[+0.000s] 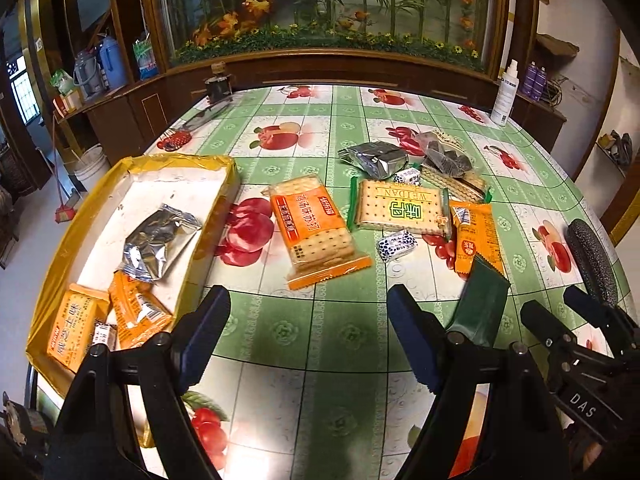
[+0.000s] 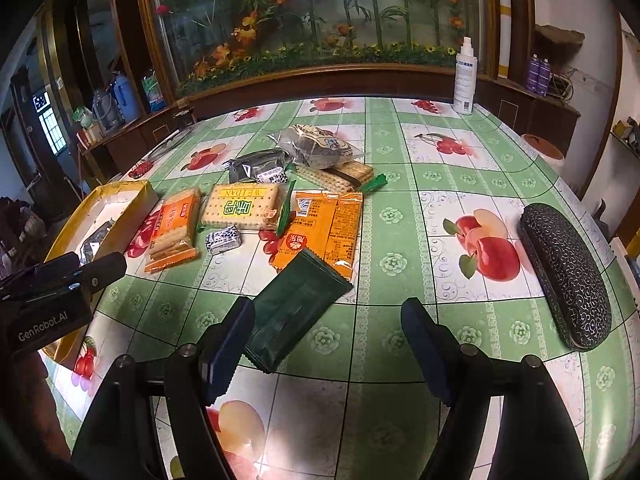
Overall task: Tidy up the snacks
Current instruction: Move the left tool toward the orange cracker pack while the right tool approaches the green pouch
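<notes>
Dark green packet (image 2: 298, 308): flat, crimped serrated ends, overlapping orange packet (image 2: 324, 226).

Snack packets (image 1: 316, 228) beside yellow box (image 1: 72, 240)

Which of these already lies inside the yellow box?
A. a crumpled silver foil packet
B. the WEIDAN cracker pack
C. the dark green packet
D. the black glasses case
A: in the left wrist view a silver foil packet lies on the white floor of the yellow box, while the dark green packet, the WEIDAN cracker pack and the black glasses case are out on the tablecloth.
</notes>
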Motion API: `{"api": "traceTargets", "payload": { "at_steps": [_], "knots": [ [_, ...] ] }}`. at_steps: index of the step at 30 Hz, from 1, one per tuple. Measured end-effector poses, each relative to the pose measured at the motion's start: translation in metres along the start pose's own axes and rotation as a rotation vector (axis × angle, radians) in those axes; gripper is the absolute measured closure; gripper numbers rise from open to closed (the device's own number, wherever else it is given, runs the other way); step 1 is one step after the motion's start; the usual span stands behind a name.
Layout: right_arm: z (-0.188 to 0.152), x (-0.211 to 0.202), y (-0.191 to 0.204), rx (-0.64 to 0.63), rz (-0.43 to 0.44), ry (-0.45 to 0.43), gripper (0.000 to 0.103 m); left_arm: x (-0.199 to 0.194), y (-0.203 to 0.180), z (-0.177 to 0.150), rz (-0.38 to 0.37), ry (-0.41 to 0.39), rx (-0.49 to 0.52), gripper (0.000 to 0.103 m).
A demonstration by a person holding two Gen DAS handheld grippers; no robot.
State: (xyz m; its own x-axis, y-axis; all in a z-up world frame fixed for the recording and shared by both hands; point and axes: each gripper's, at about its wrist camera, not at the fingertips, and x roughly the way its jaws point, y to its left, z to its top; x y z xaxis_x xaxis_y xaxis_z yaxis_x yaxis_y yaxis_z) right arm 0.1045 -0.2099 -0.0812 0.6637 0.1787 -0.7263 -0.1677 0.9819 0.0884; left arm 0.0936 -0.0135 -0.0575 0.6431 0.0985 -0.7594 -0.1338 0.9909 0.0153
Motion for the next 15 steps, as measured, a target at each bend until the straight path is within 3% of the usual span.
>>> {"api": "traceTargets", "payload": {
  "at_steps": [15],
  "knots": [
    [0.005, 0.025, 0.014, 0.021, 0.018, 0.042, 0.026, 0.040, 0.007, 0.011, -0.042, 0.057, -0.045, 0.022]
  ]
}}
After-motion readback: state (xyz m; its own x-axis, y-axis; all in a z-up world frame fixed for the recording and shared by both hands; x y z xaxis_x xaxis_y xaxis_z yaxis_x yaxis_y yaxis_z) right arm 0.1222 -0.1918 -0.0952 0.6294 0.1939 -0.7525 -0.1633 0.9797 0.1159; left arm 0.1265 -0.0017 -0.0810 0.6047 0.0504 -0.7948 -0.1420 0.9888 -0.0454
